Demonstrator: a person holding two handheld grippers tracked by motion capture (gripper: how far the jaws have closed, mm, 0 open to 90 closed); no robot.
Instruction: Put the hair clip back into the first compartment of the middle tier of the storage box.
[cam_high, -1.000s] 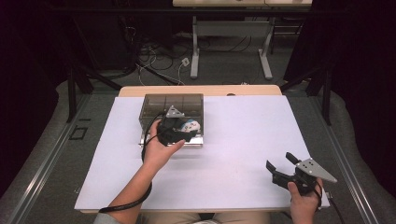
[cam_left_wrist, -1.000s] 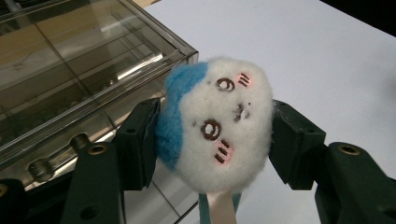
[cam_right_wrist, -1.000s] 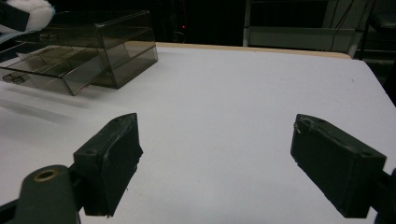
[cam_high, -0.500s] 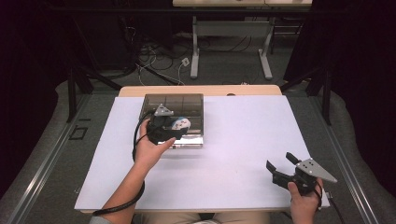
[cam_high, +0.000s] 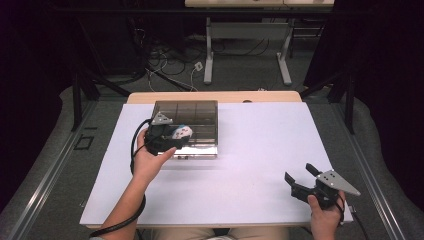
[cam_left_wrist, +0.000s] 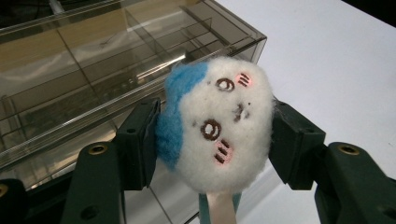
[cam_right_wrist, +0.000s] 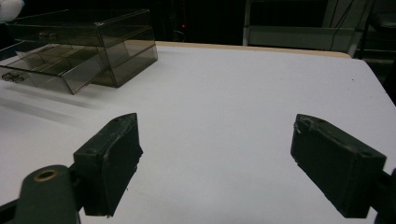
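A small white plush toy (cam_left_wrist: 219, 126) with a blue patch and a stitched face is pinched between the two black jaws of my left gripper (cam_left_wrist: 212, 140), which is shut on it. In the high view that gripper (cam_high: 172, 136) and the plush toy (cam_high: 181, 133) hang over the front left part of a smoky clear drawer box (cam_high: 192, 115). The box's lower drawer (cam_high: 197, 150) is pulled out toward me. My right gripper (cam_high: 300, 181) rests at the table's near right, jaws wide open with nothing between them (cam_right_wrist: 215, 163).
The white table top (cam_high: 260, 145) spreads wide between the box and my right hand. In the right gripper view the drawer box (cam_right_wrist: 79, 46) stands at the far left. Beyond the table are a dark floor, cables and metal table legs (cam_high: 207, 55).
My left hand has carried the plush toy leftward across the front of the drawer box. The right gripper has stayed where it was.
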